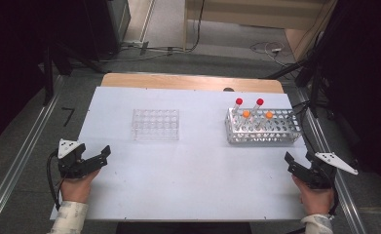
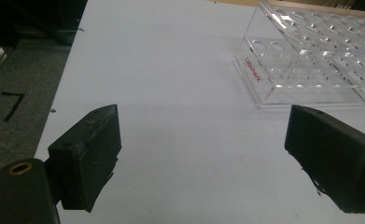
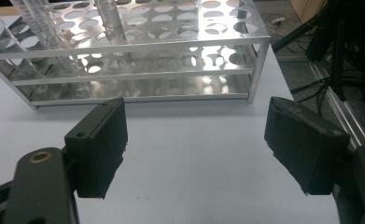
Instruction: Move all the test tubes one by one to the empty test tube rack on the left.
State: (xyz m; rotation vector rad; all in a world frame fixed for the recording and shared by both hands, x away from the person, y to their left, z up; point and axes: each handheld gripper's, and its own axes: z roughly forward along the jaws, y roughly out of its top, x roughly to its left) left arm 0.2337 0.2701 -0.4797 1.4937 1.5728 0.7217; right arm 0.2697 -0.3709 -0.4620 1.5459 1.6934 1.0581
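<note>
A metal tube rack (image 1: 263, 127) stands on the right of the white table top (image 1: 193, 170); several capped tubes lean in it, two with red caps (image 1: 238, 101) and two with orange caps (image 1: 246, 113). A clear plastic rack (image 1: 155, 124) with no tubes sits left of centre. My left gripper (image 1: 94, 157) rests near the table's left front edge, open, with nothing between its jaws. The clear plastic rack (image 2: 311, 60) lies ahead of the left gripper (image 2: 203, 154). My right gripper (image 1: 297, 163) is open near the right front edge. In the right gripper view, that gripper (image 3: 194, 144) faces the metal rack (image 3: 138, 51) from close by.
The table's wooden far edge (image 1: 193, 82) shows beyond the white top. Metal rails (image 1: 12, 170) run along the floor on both sides. Cables (image 1: 271, 48) lie on the floor behind the table. A black "7" mark (image 1: 68, 116) is on the floor at left.
</note>
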